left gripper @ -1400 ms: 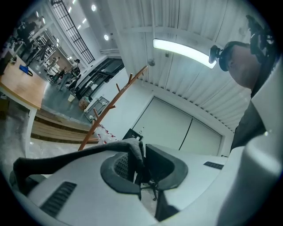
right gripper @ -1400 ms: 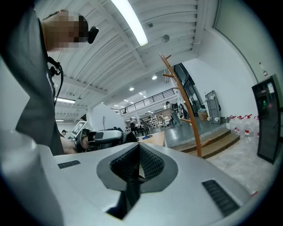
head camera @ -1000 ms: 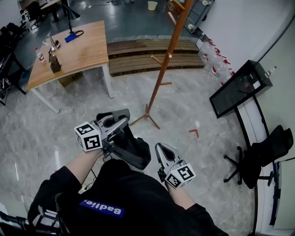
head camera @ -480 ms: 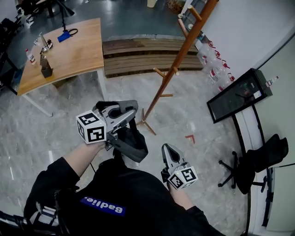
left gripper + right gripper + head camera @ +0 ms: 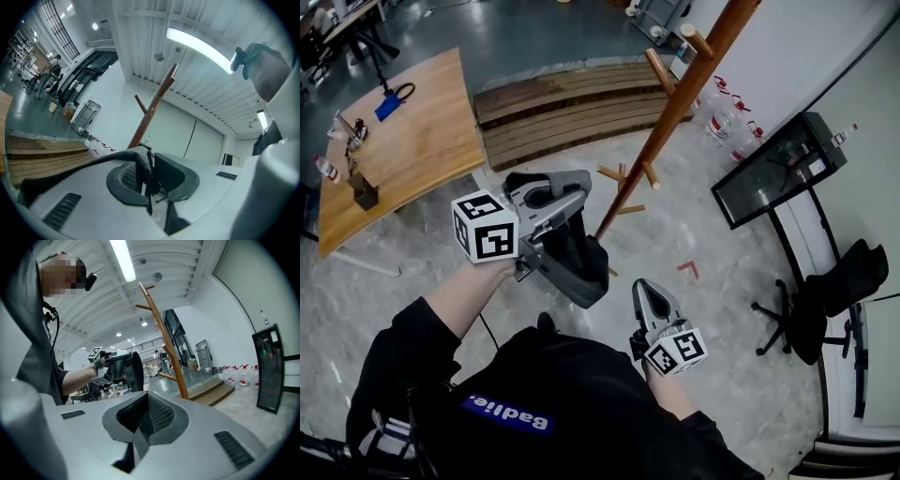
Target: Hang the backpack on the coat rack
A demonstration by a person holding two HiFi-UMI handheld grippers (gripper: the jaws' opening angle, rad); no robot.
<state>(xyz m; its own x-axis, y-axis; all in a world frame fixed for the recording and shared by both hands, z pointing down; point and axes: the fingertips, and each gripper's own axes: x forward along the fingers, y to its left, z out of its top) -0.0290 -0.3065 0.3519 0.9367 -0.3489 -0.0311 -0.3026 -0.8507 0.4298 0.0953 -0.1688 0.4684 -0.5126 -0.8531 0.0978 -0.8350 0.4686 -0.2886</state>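
Note:
A dark grey backpack (image 5: 578, 265) hangs from my left gripper (image 5: 581, 190), which is shut on its top strap (image 5: 146, 169) and held up level. The wooden coat rack (image 5: 675, 105) stands just right of and beyond it, its pegs (image 5: 661, 67) higher than the bag. In the left gripper view the rack's pole (image 5: 151, 111) rises straight ahead. My right gripper (image 5: 640, 286) is lower and nearer my body, shut with nothing in it. From the right gripper view (image 5: 146, 401) I see the backpack (image 5: 135, 372) at the left and the rack (image 5: 165, 345) ahead.
A wooden table (image 5: 389, 159) with small items stands at the left. Low wooden steps (image 5: 553, 101) lie behind the rack, with water bottles (image 5: 724, 117) beside them. A black screen on a stand (image 5: 769, 167) and an office chair (image 5: 836, 302) are at the right.
Both grippers have moved forward toward the coat rack. The left one has risen a little with the backpack, which now hangs close to the pole.

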